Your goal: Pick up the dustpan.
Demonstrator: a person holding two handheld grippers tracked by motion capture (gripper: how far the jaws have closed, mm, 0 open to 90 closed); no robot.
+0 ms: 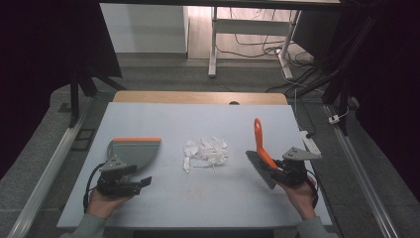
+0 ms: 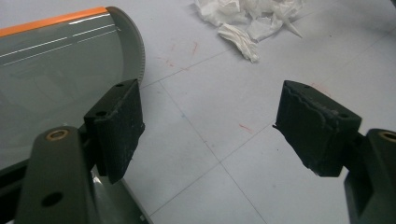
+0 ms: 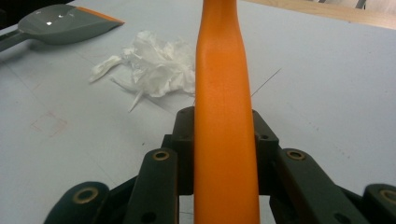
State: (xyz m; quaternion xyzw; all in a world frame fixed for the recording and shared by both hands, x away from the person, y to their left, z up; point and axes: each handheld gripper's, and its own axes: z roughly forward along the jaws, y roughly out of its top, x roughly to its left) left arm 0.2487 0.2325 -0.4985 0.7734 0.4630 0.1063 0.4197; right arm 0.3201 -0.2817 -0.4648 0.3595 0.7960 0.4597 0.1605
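A grey dustpan (image 1: pixel 133 151) with an orange front edge lies at the left of the table. My left gripper (image 1: pixel 138 175) sits just behind it, open; in the left gripper view the gripper (image 2: pixel 217 123) holds nothing, and one jaw hangs over the dustpan's (image 2: pixel 56 79) rim. A heap of crumpled white paper (image 1: pixel 205 151) lies mid-table. My right gripper (image 1: pixel 275 168) is shut on the orange handle of a brush (image 1: pixel 260 141), with the grey bristles low and the handle pointing away. In the right gripper view the handle (image 3: pixel 224 93) runs up between the jaws of the gripper (image 3: pixel 224 140).
The paper heap (image 3: pixel 154 65) and the dustpan (image 3: pixel 65 23) lie beyond the brush handle in the right gripper view. The light grey table top (image 1: pixel 198 198) ends in a wooden strip (image 1: pixel 198 97) at the back. A white desk frame and cables stand on the floor behind.
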